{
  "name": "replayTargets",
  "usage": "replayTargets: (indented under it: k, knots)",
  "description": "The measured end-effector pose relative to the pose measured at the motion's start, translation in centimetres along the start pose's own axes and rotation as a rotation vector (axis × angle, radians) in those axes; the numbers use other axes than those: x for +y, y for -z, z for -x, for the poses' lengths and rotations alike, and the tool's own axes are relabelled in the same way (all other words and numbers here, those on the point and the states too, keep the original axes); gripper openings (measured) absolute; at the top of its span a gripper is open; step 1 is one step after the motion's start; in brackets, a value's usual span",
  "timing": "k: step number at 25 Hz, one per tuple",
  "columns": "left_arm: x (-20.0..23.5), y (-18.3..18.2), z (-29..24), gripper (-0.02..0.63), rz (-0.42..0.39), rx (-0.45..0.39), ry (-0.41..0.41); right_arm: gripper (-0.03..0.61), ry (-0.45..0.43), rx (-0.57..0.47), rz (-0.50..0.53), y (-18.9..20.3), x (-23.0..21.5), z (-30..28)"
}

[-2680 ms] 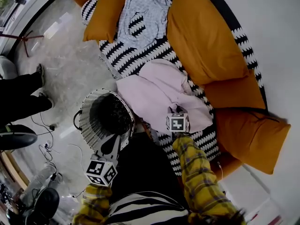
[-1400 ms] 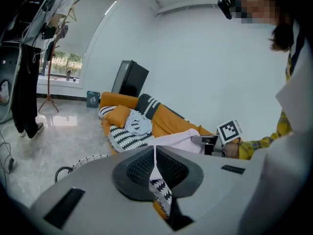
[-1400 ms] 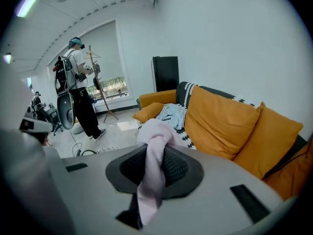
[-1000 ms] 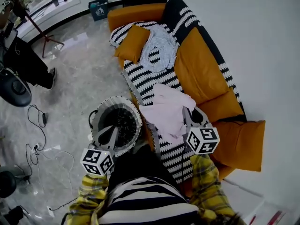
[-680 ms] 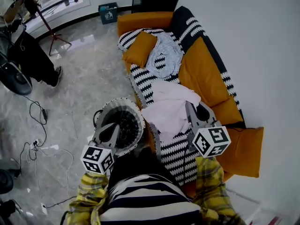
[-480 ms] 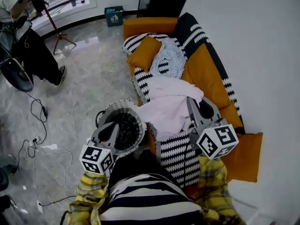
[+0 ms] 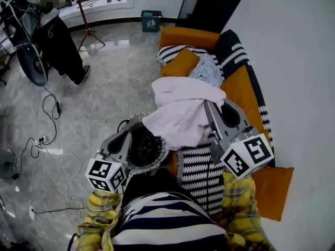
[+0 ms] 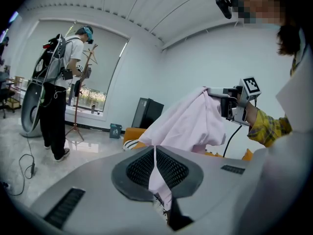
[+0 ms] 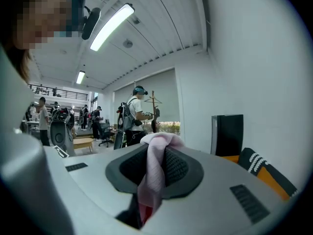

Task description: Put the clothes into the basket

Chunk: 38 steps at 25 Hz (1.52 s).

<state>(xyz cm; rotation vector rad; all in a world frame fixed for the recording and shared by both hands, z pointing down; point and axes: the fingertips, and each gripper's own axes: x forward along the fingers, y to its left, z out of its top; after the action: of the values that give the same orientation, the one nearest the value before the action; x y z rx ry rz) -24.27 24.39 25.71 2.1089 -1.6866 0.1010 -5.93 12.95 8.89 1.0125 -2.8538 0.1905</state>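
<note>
My right gripper [image 7: 211, 105] is shut on a pink garment [image 7: 180, 111] and holds it up in the air. The cloth drapes down and left, and its lower edge hangs over the right side of the round white basket [image 7: 158, 160] with a dark inside. My left gripper [image 7: 125, 138] is at the basket's near-left rim, shut on it. In the left gripper view the jaws [image 8: 155, 155] stand almost together, with a scrap of black-and-white rim low between them and the pink garment [image 8: 188, 124] behind. In the right gripper view pink cloth [image 9: 155, 175] is pinched between the pads.
An orange sofa [image 7: 246, 88] with a black-and-white striped cover [image 7: 196, 166] runs along the right wall. A grey-and-white garment [image 7: 209, 72] lies on its far end. A person [image 7: 60, 35] stands on the grey floor at upper left. Cables [image 7: 47, 140] trail on the left.
The right gripper has lifted the pink garment off the sofa and carried it left over the basket's edge. The left gripper has risen with the basket. The view has pulled back.
</note>
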Motion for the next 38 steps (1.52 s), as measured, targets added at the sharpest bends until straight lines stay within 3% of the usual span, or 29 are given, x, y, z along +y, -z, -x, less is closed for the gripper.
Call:
replayTargets:
  k: [4,8,15,22,29,30,32,35,38]
  knots:
    - [1.6,0.0,2.2,0.026,0.019,-0.024,-0.068,0.077,-0.101,-0.013,-0.011,-0.5,3.1,-2.0]
    - [3.0,0.5,3.6,0.026,0.038,-0.031,-0.12,0.077,-0.173,0.02,-0.038,1.7,5.3,-3.8]
    - [4.7,2.4,5.3,0.026,0.072,-0.008,-0.18,0.077,-0.264,0.17,-0.093,10.6,9.1,-5.4]
    - [4.7,4.1,4.8,0.026,0.091,0.041,-0.163,0.078,-0.314,0.358,-0.069,21.1,11.6,-5.8]
    - [4.2,5.9,4.4,0.026,0.093,0.099,-0.133,0.088,-0.33,0.533,-0.048,29.8,13.5,-5.7]
    - [4.1,6.2,4.4,0.026,0.095,0.106,-0.129,0.116,-0.324,0.555,-0.032,30.6,13.6,-5.7]
    - [4.1,6.7,4.4,0.026,0.097,0.119,-0.124,0.196,-0.304,0.56,-0.024,31.1,13.5,-5.8]
    - [4.2,7.2,4.4,0.026,0.102,0.129,-0.115,0.191,-0.266,0.52,-0.01,30.0,12.8,-6.2]
    - [4.1,7.4,4.1,0.026,0.105,0.135,-0.099,0.146,-0.234,0.517,-0.001,29.5,12.0,-6.2]
